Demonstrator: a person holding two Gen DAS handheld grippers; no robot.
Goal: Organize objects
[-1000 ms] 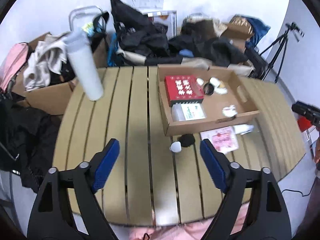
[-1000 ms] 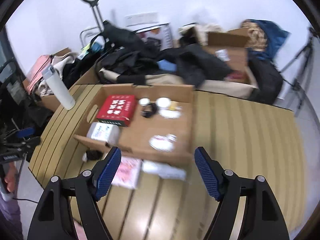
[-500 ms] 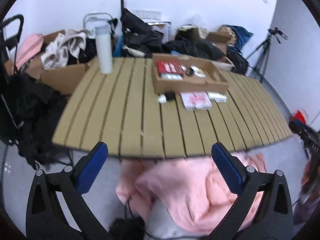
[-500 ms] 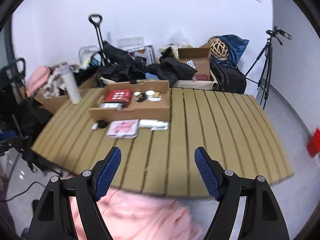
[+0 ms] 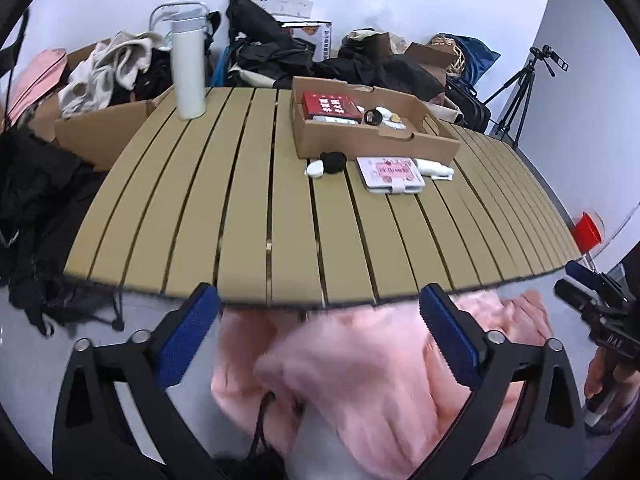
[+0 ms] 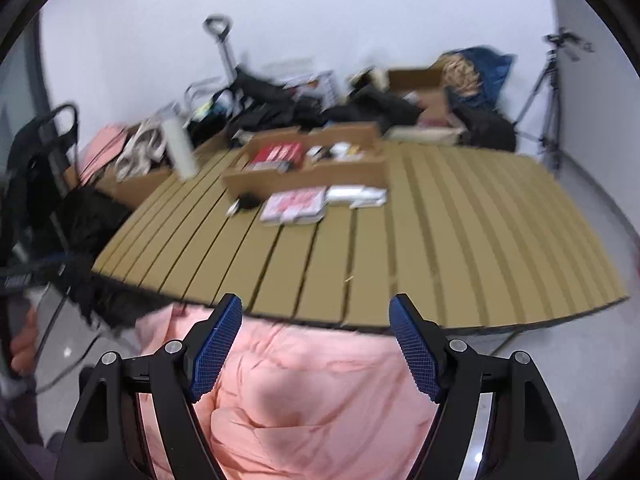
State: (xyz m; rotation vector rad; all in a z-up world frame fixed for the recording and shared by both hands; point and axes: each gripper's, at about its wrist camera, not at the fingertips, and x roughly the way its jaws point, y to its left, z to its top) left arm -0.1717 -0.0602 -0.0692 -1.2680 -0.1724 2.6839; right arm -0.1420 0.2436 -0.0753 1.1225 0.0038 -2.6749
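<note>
A cardboard tray [image 5: 420,142] sits far back on the slatted table [image 5: 248,220]; it holds a red box [image 5: 330,106] and small items. In front of it lie a black and white object [image 5: 326,164], a pink-and-white case [image 5: 394,174] and a white tube [image 5: 434,168]. A white bottle [image 5: 188,76] stands at the back left. My left gripper [image 5: 320,334] is open and empty, off the table's near edge over pink cloth [image 5: 380,380]. My right gripper [image 6: 316,344] is open and empty, also off the near edge. The tray [image 6: 312,172] and case [image 6: 294,204] show blurred in the right wrist view.
Piles of bags, clothes and cardboard boxes [image 5: 100,136] crowd the wall behind and left of the table. A tripod [image 5: 520,92] stands at the right. A red cup [image 5: 586,232] sits on the floor to the right. The other gripper [image 5: 596,312] shows at the right edge.
Both grippers have pulled back from over the table to beyond its near edge, and the table objects now sit far away. Both stay open.
</note>
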